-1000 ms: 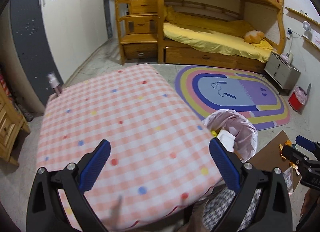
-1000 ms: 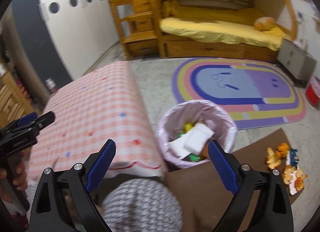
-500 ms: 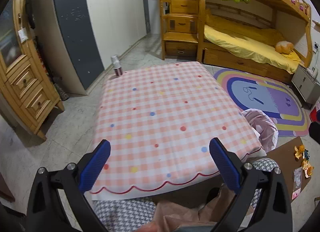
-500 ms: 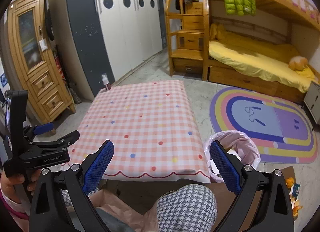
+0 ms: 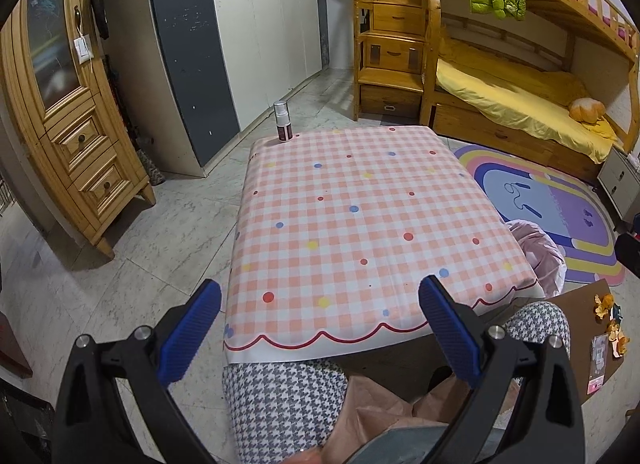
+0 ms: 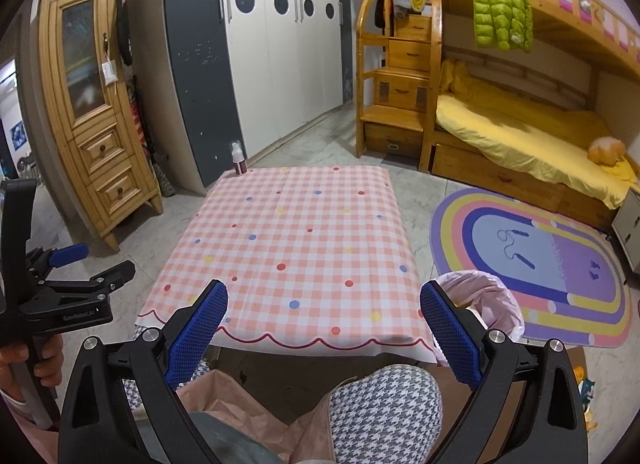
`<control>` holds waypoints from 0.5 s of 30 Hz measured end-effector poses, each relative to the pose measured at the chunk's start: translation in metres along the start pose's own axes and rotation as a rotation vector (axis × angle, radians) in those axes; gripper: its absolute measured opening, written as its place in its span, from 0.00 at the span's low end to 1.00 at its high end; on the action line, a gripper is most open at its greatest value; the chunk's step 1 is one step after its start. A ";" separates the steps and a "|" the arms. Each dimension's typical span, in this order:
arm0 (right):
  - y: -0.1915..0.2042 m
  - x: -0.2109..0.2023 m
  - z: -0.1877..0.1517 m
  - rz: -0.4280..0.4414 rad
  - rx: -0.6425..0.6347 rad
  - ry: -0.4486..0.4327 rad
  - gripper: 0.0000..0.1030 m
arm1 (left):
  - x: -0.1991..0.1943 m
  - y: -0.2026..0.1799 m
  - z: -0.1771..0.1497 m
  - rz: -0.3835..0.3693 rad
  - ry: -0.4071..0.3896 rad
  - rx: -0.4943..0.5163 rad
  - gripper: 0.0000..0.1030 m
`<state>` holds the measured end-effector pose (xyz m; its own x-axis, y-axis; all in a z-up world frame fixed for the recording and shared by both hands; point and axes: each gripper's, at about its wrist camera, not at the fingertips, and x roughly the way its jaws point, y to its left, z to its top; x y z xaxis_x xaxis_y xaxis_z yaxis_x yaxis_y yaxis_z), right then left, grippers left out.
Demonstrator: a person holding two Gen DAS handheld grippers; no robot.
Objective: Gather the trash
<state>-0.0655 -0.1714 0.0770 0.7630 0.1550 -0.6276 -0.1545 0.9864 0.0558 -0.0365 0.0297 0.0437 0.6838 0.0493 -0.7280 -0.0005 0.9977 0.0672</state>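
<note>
One trash bin [image 6: 486,304], lined with a pink bag, stands on the floor just beside the right edge of the counter [image 6: 296,248]; in the left wrist view it shows as a pink bulge [image 5: 536,248] partly hidden behind that edge. Its contents cannot be seen from either view. A few pieces of trash, orange peel scraps [image 5: 610,320] and one small pink wrapper [image 5: 598,360], lie on a brown cardboard sheet [image 5: 576,328] on the floor to the right of the bin; their exact count is hard to tell.

The counter is covered with one pink checked cloth with coloured dots, and carries a single small spray bottle [image 5: 282,122] upright at its far left corner.

Two claws are in view. The left claw [image 5: 316,334] is spread wide, its two blue pads [image 5: 192,328] well apart, holding and touching nothing, above the person's houndstooth-clad knees [image 5: 280,396]. The right claw [image 6: 324,332] is likewise released and wide, with nothing between its blue pads [image 6: 448,334]. The right wrist view also shows the left claw from the side [image 6: 92,268], gripped by one hand [image 6: 38,360].

Around: one rainbow rug [image 6: 532,264], one bunk bed [image 6: 520,136] with a green jacket [image 6: 500,8] hung on it, one wardrobe [image 6: 272,52], one wooden cabinet [image 6: 92,104].
</note>
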 end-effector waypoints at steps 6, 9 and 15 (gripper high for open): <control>-0.001 -0.001 -0.001 -0.002 -0.001 -0.002 0.93 | 0.000 0.000 -0.001 -0.004 0.002 0.001 0.93; -0.001 0.000 -0.002 -0.004 0.001 -0.001 0.93 | -0.001 0.000 0.000 -0.006 0.001 0.003 0.93; -0.002 0.003 -0.004 -0.007 0.005 0.007 0.93 | 0.000 -0.004 0.001 0.001 0.000 0.010 0.93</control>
<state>-0.0656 -0.1730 0.0723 0.7594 0.1481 -0.6335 -0.1463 0.9877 0.0555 -0.0352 0.0260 0.0441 0.6837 0.0504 -0.7280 0.0062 0.9972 0.0749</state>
